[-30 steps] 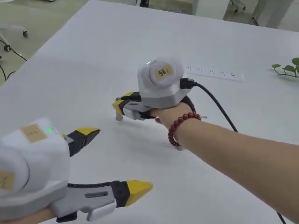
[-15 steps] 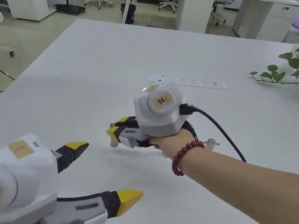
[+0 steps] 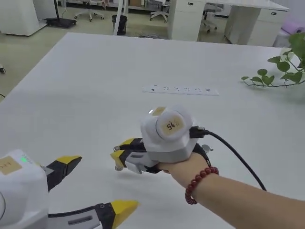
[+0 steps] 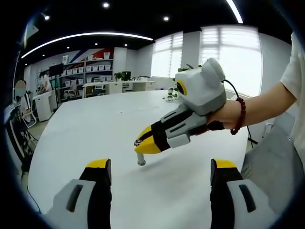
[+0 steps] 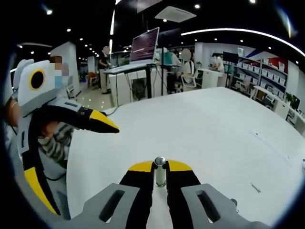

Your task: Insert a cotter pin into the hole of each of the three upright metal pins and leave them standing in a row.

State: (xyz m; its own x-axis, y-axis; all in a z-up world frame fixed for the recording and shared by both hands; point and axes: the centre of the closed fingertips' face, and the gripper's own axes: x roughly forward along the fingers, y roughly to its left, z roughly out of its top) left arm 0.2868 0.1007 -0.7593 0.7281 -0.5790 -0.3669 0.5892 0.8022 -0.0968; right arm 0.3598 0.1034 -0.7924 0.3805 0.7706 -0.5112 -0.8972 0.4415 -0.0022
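"Well, where is the metal pin (image 5: pixel 160 177)?"

"Upright between the tips of the right claw (image 5: pixel 160 167), which is closed on it. The right gripper view shows its round top poking above the yellow tips."

"Does the head view give that?"

"Hardly. There the claw points to 9 o'clock and a sliver of pin shows beneath it. The left gripper view gives the side: the pin hangs below the tip, its foot at the worktop (image 4: pixel 71 124). Touching or not, I cannot tell."

"And the left claw (image 3: pixel 93 187)?"

"Spread wide, holding nothing, at 7 o'clock in the head view, apart from the pin."

"Anything else?"

"A power strip (image 3: pixel 181 89) at 12 o'clock beyond the right claw, and a plant (image 3: pixel 276 71) at 2 o'clock."
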